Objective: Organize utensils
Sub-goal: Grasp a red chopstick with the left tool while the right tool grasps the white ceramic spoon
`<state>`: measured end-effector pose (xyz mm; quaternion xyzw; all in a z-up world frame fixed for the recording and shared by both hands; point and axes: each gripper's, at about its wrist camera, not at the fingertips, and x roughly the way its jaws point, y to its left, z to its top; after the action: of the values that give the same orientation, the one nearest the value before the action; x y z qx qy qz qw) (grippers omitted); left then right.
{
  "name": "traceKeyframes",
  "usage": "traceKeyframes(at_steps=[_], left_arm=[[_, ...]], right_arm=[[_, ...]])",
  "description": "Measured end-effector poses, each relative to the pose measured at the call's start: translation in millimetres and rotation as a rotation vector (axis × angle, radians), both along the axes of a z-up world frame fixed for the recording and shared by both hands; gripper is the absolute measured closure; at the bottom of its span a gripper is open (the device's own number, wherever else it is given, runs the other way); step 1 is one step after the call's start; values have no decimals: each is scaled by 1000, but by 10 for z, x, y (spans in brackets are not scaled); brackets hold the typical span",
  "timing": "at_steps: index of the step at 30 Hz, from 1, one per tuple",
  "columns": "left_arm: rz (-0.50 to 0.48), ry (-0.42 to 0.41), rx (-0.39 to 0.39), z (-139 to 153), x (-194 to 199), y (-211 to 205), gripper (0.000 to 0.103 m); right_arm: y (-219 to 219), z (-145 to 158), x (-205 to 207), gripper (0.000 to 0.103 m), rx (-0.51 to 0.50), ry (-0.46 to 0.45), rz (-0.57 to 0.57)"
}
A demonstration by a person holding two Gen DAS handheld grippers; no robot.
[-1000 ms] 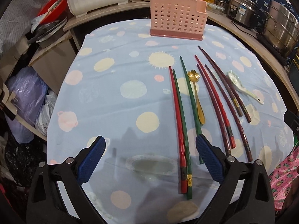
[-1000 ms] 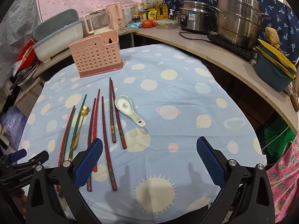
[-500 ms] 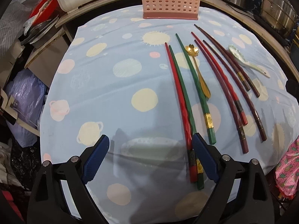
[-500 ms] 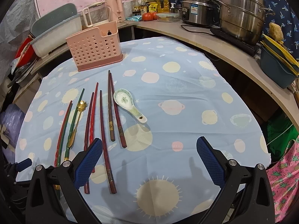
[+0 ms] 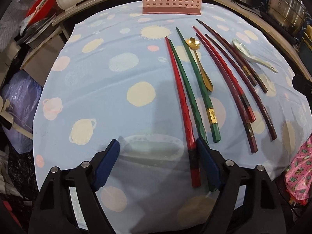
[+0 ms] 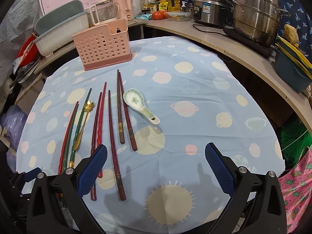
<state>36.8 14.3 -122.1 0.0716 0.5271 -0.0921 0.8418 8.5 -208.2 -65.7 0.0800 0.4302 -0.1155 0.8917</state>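
Chopsticks look light, stiff, slippery; I'd grab the red chopstick [image 5: 182, 105] near its thick end, at 5 o'clock from the left gripper [image 5: 158, 164]. Both it and the right gripper [image 6: 156, 163] have jaws spread, empty.

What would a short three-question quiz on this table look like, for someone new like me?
1. True or false: the pink basket already holds chopsticks.
2. Which lies farthest right in the right wrist view: A) the gold spoon, B) the white ceramic spoon, C) the red chopstick?
3. Fill in: both the left gripper and the right gripper are ____ and hold nothing.

Key
1. False: nothing shows through its holes or above its rim; all the utensils lie on the blue tablecloth.
2. B.
3. Open.
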Motion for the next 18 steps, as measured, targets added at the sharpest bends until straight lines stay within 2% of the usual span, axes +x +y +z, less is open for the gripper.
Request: traceKeyframes(at_steps=[3, 4, 7, 8, 11, 13, 14, 17, 18], left_arm=[[0, 1, -12, 12, 4, 13, 34], [-3, 0, -14, 20, 3, 8, 39], [-24, 0, -28, 52, -3, -17, 60], [-32, 2, -38, 64, -4, -25, 72], [-50, 16, -69, 77, 6, -40, 88], [-56, 28, -94, 82, 22, -30, 96], [-56, 33, -103, 85, 32, -25, 96], [-48, 32, -113, 98, 71, -16, 96], [-45, 28, -110, 103, 91, -21, 96]], right_arm=[[-2, -1, 0, 7, 0, -1, -1], [-1, -3, 1, 7, 0, 0, -2], [-16, -19, 20, 10, 2, 4, 1], [-21, -24, 32, 11, -1, 4, 3], [-59, -44, 91, 21, 7, 1, 10], [-114, -65, 164, 27, 34, -1, 19], [-152, -79, 212, 30, 57, -2, 23], [-278, -134, 379, 51, 123, 3, 29], [-315, -154, 433, 54, 143, 3, 30]])
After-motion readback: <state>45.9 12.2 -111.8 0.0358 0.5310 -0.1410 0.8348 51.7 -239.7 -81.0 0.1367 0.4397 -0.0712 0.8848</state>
